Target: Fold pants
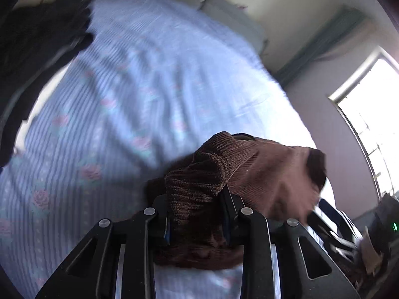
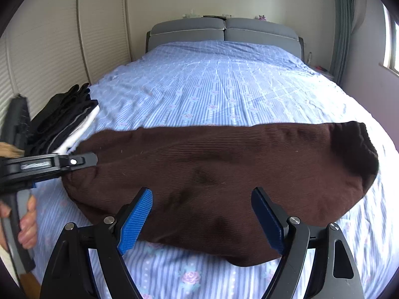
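Note:
Brown ribbed pants (image 2: 212, 164) lie folded lengthwise across the near part of the bed, waistband end to the right. In the left wrist view a bunched end of the pants (image 1: 249, 172) rises between the fingers of my left gripper (image 1: 194, 196), which is shut on it. The right wrist view shows that left gripper (image 2: 84, 160) from the side at the pants' left end, its handle held by a person's hand (image 2: 27, 221). My right gripper (image 2: 202, 209) hovers open over the pants' near edge, blue pads (image 2: 136, 219) wide apart and nothing pinched.
The bed (image 2: 212, 87) has a blue striped, flowered sheet and a grey headboard (image 2: 224, 32). A stack of folded dark and white clothes (image 2: 64, 122) sits at its left edge beside closet doors (image 2: 49, 49). A bright window (image 1: 374, 124) is on the right.

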The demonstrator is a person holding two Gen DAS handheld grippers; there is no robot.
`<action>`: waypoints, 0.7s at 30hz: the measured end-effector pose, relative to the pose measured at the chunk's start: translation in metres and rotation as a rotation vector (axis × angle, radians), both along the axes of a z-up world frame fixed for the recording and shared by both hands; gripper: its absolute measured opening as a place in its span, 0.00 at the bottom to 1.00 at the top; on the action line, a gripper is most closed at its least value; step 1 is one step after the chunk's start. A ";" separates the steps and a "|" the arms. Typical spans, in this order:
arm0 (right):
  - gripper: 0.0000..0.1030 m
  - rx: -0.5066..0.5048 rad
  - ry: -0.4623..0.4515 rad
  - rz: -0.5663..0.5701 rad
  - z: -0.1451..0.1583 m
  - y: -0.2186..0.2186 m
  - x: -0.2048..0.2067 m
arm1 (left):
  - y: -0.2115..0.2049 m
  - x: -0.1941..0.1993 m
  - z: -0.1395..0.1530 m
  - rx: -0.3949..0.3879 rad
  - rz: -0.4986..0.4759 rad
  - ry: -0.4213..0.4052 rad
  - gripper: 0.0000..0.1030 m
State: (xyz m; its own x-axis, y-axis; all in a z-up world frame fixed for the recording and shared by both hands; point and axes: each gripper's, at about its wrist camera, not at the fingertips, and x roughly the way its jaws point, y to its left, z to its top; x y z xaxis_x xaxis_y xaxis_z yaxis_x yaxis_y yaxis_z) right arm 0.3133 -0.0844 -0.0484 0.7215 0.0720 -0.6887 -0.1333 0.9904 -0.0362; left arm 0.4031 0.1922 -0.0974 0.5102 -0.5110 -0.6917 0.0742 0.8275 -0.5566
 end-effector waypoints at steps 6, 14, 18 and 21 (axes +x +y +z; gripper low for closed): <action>0.80 -0.010 0.012 -0.015 0.000 -0.005 0.001 | -0.018 0.023 -0.008 0.206 0.010 0.025 0.48; 0.80 0.034 0.025 -0.034 -0.002 -0.020 -0.005 | 0.003 -0.011 0.021 0.228 0.081 -0.053 0.75; 0.80 0.041 0.023 -0.022 -0.002 -0.020 -0.016 | 0.001 -0.026 0.006 0.189 0.062 -0.031 0.75; 0.80 0.003 0.011 -0.023 -0.001 -0.020 -0.025 | -0.006 -0.026 -0.008 0.161 0.052 -0.011 0.45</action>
